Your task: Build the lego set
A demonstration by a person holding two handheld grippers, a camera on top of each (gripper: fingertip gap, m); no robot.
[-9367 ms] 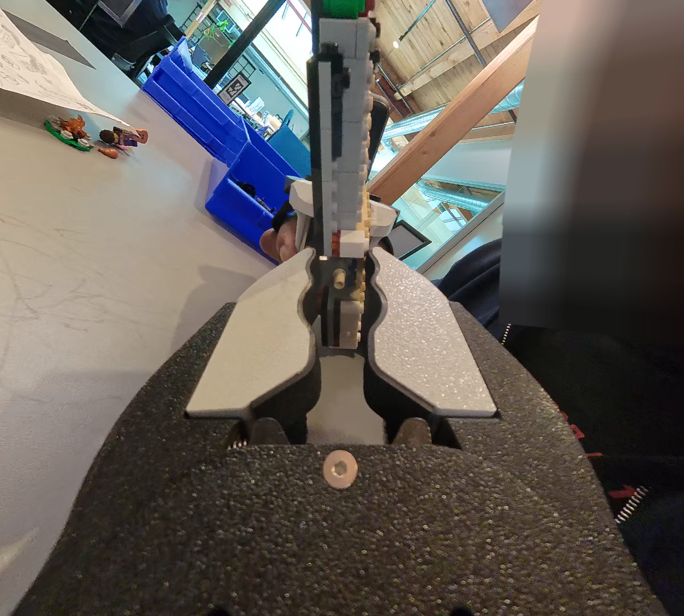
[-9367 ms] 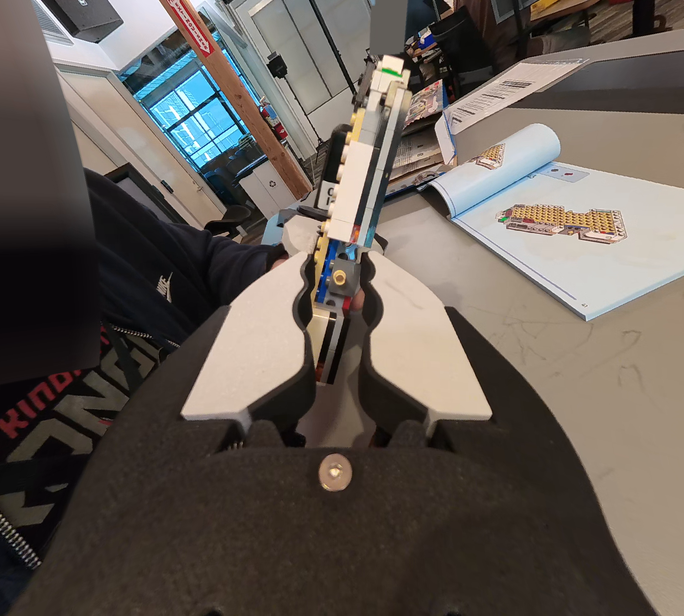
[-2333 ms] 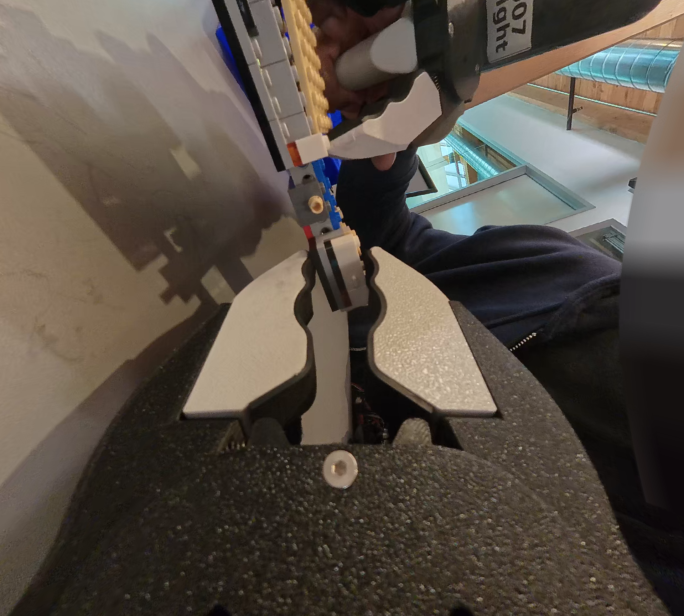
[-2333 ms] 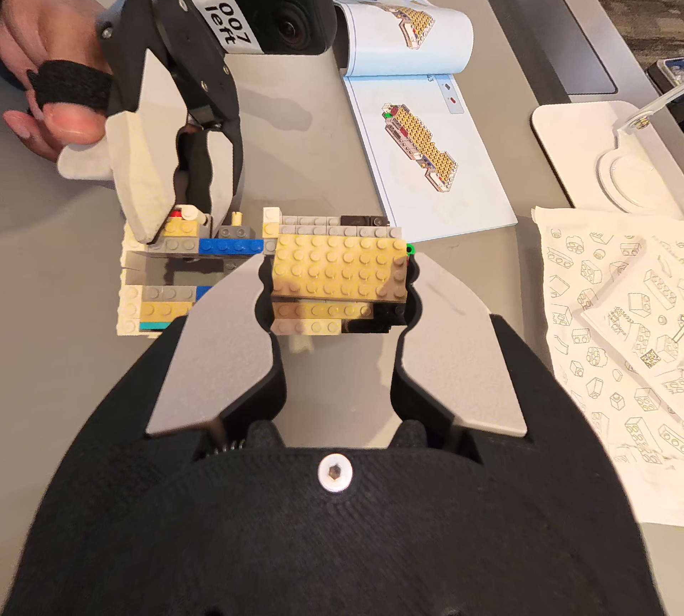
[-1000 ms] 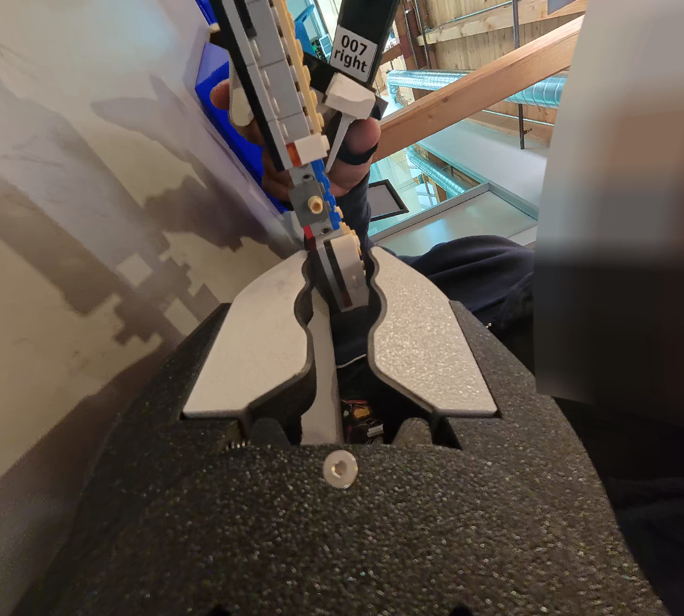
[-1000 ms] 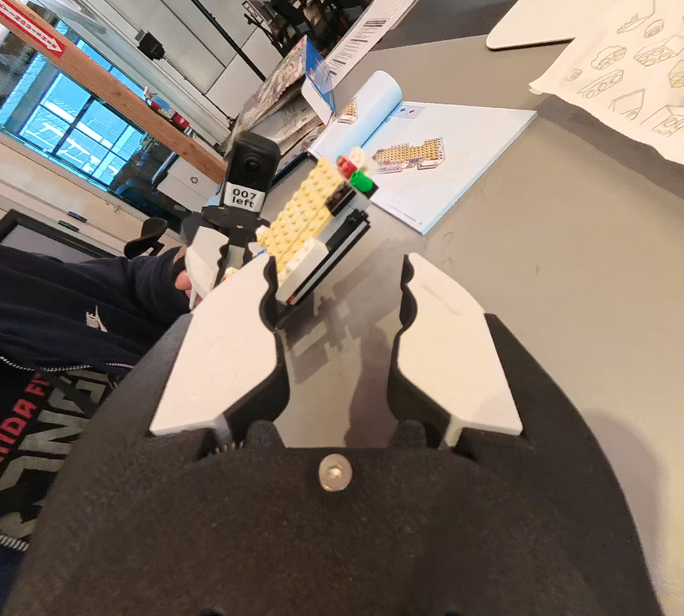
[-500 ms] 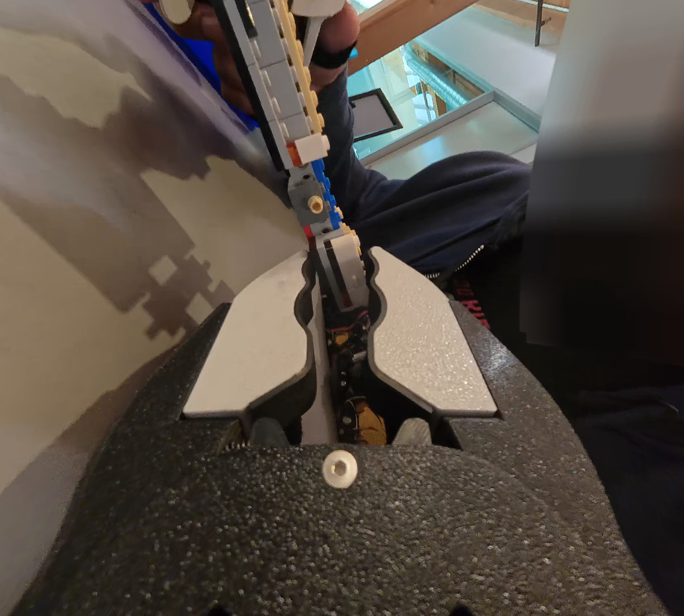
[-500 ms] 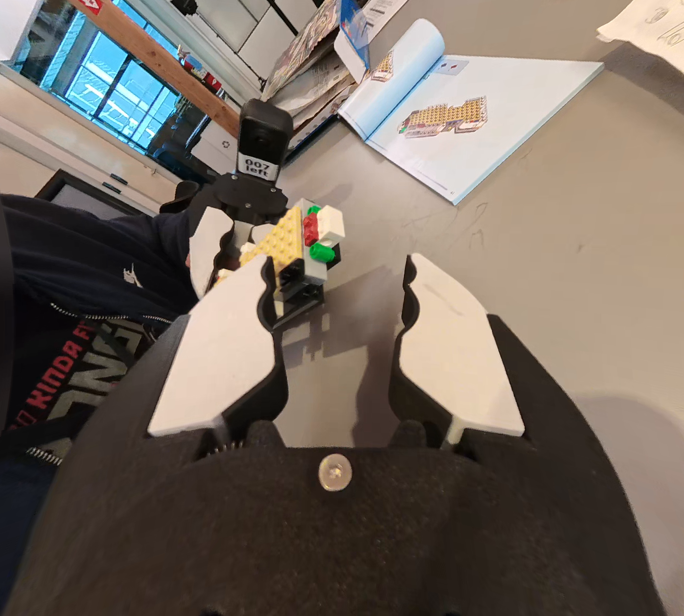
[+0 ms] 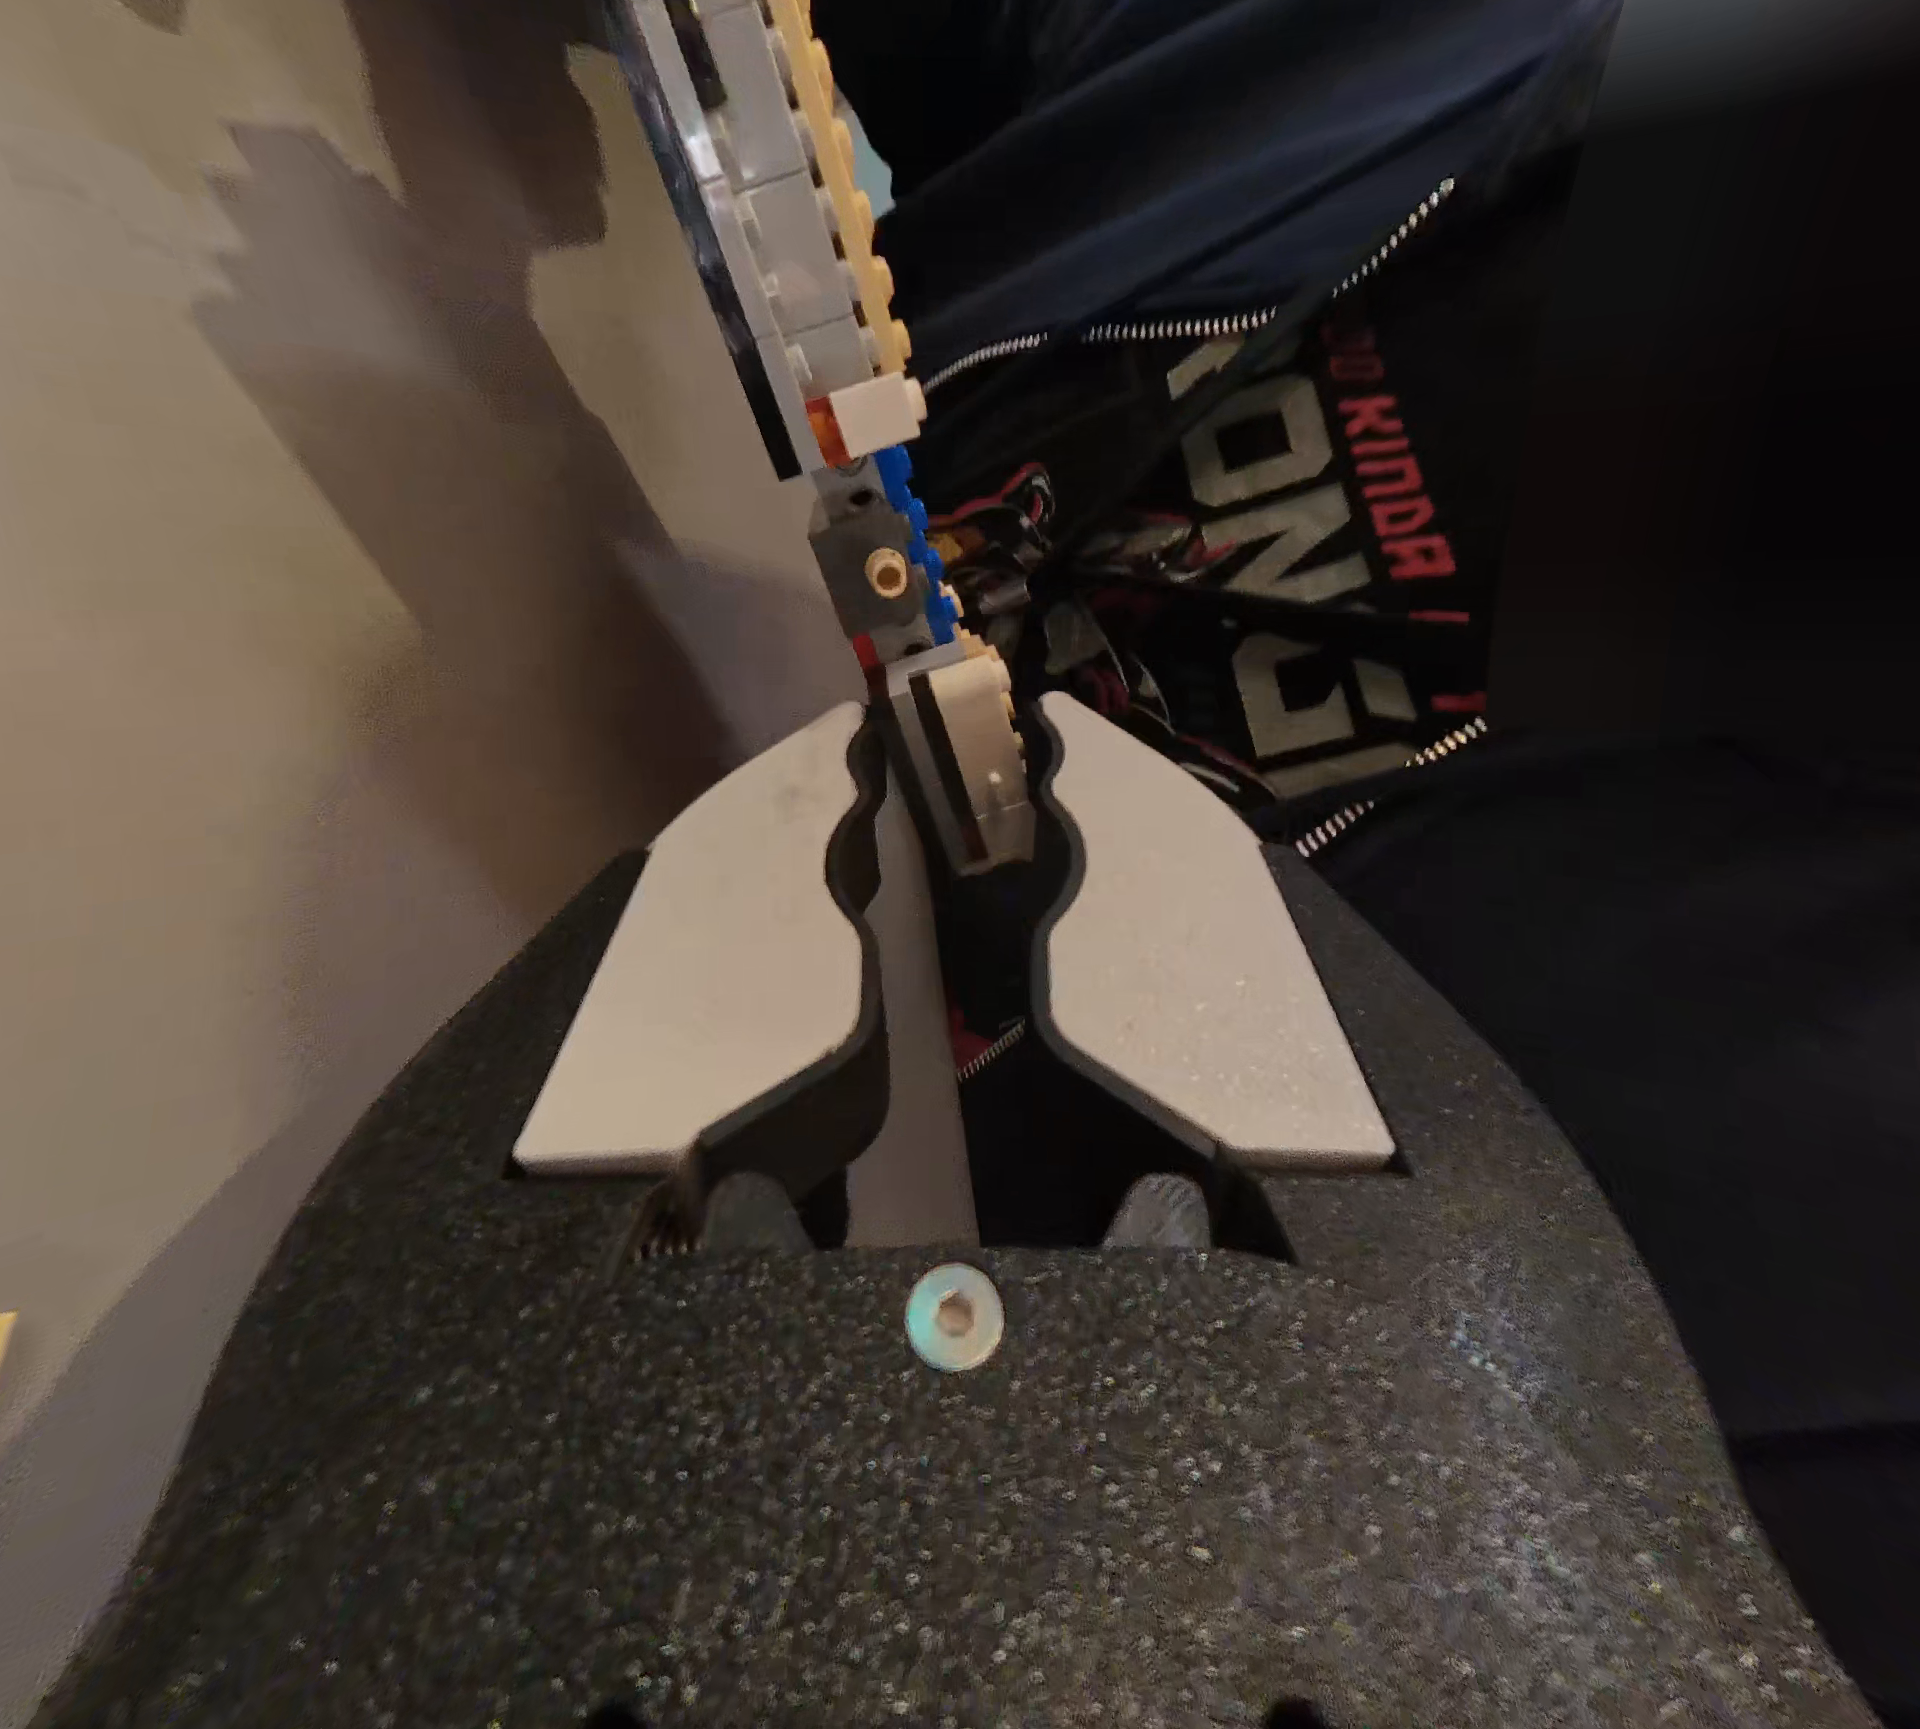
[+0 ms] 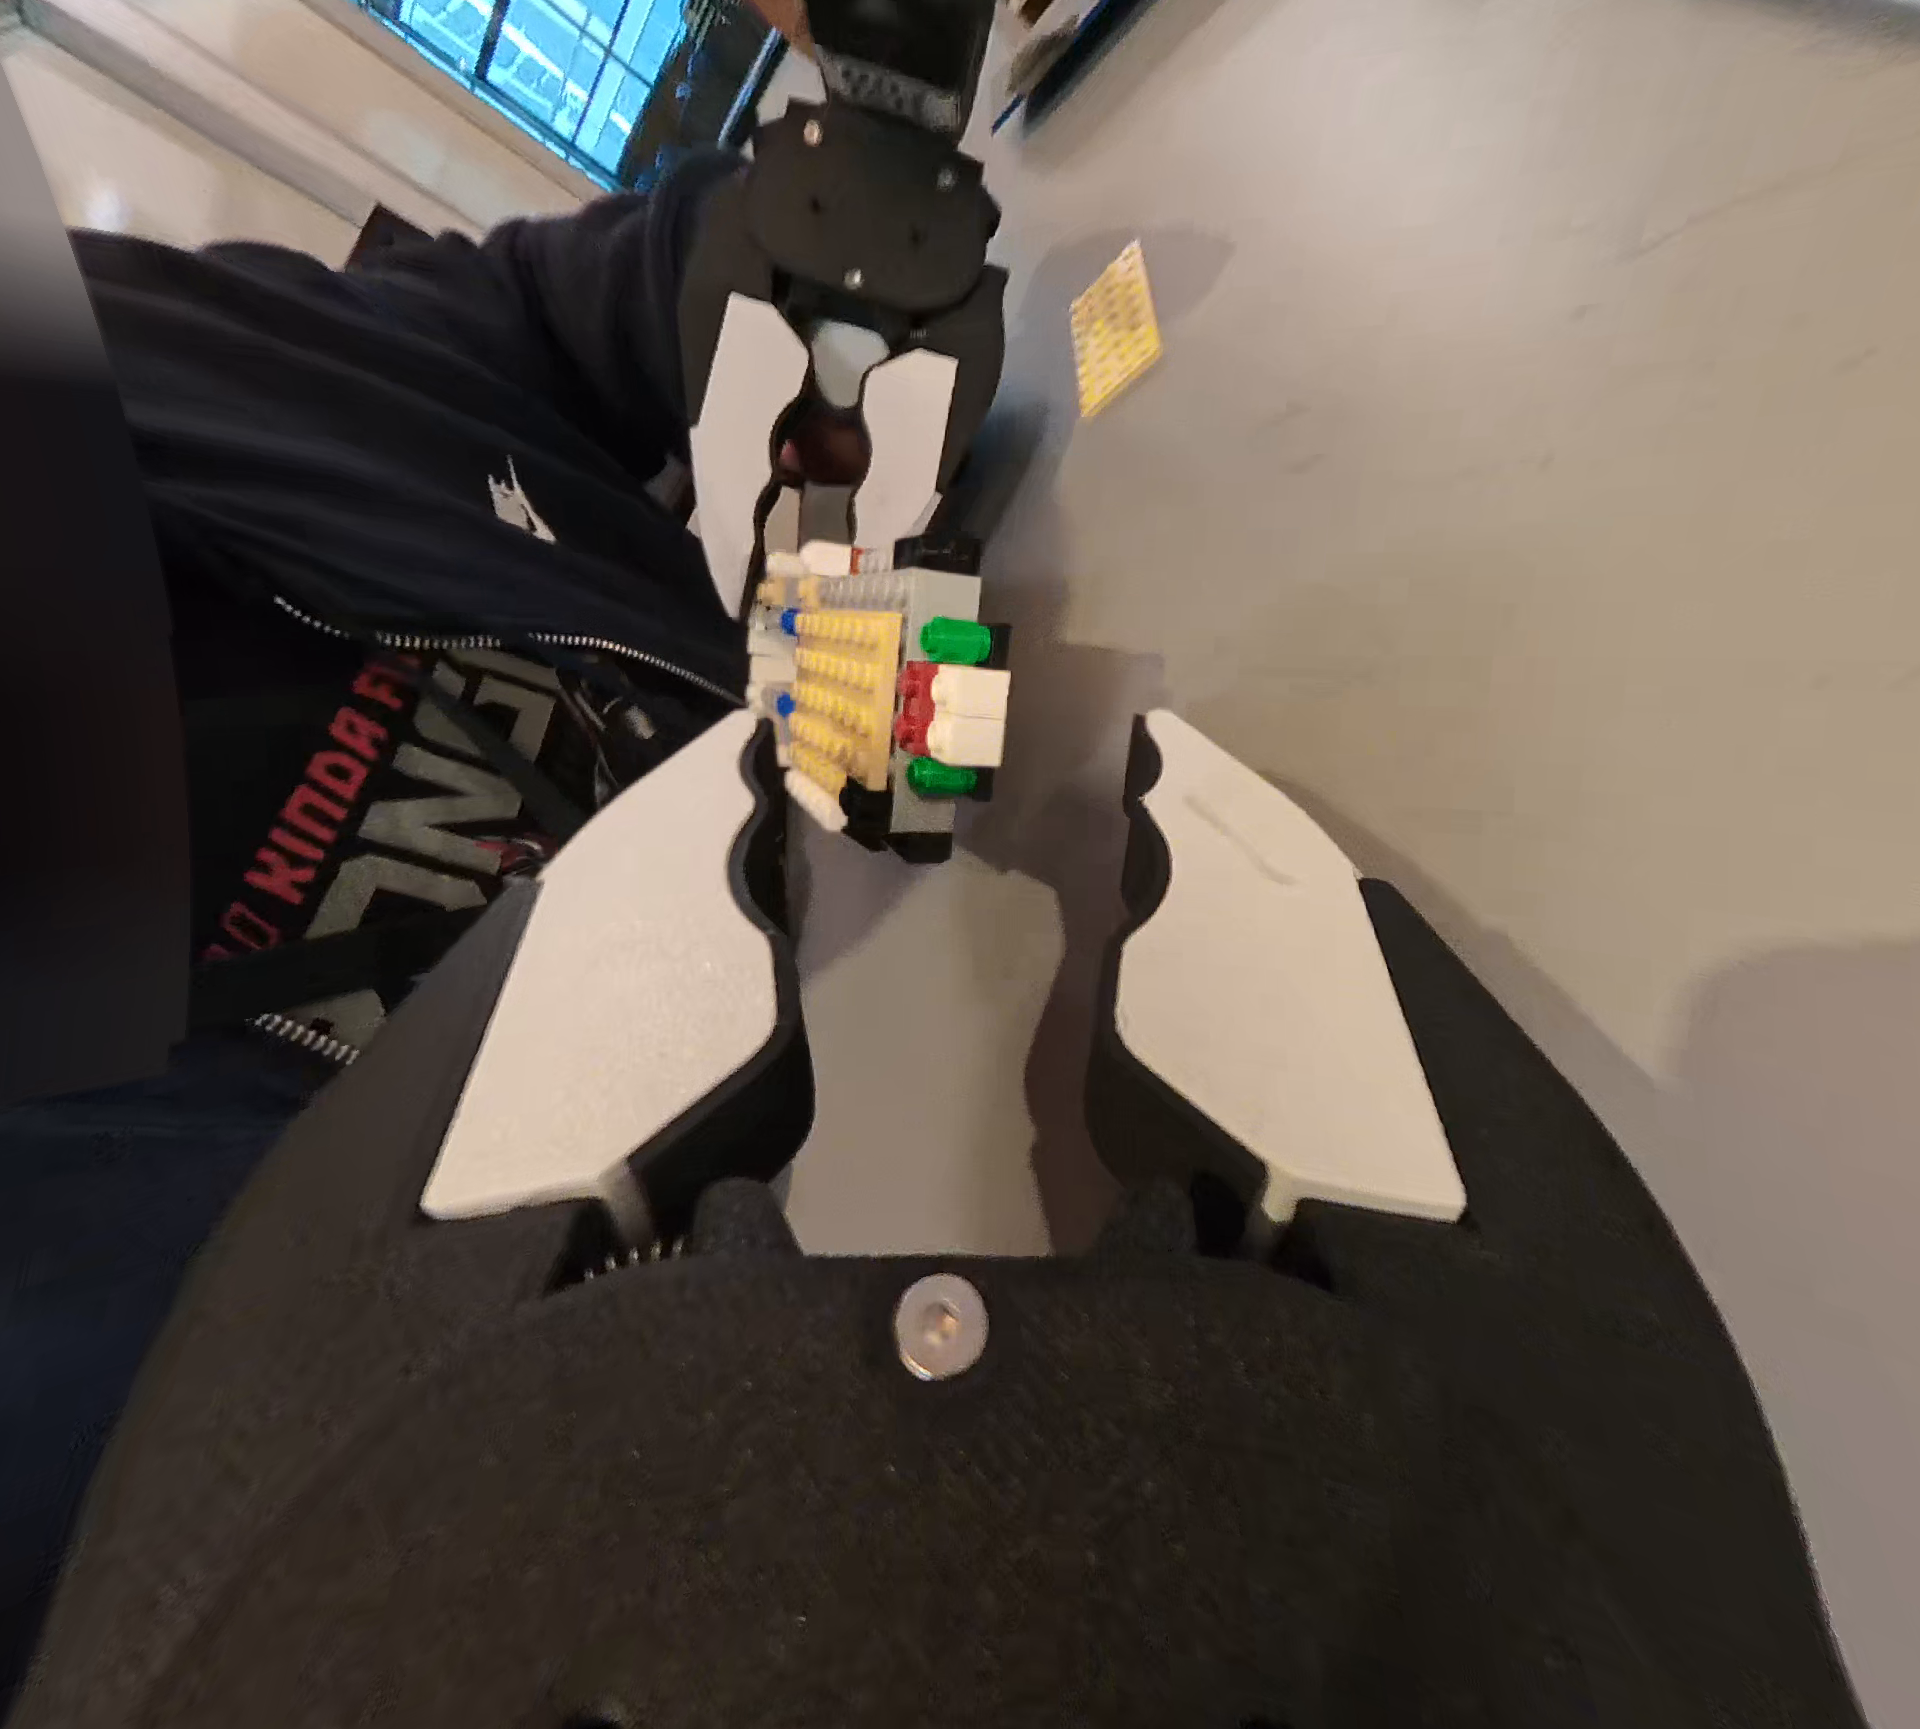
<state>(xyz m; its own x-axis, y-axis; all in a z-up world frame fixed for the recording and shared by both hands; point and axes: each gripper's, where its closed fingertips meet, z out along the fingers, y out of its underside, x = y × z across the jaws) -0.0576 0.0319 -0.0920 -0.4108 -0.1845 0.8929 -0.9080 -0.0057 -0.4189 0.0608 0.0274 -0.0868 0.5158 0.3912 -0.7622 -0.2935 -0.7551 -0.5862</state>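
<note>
Brick model, far end cut off, in left hand-held gripper.

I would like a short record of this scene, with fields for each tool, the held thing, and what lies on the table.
left tool: shut on one end of the brick model, both fingers against it
right tool: open, holds nothing; its left finger is close beside the model's far end
brick model: long, grey and tan, with green, red and white studs at the far end; held above the table
table: grey; a small yellow plate lies on it
person: dark zip jacket behind the tools
</note>
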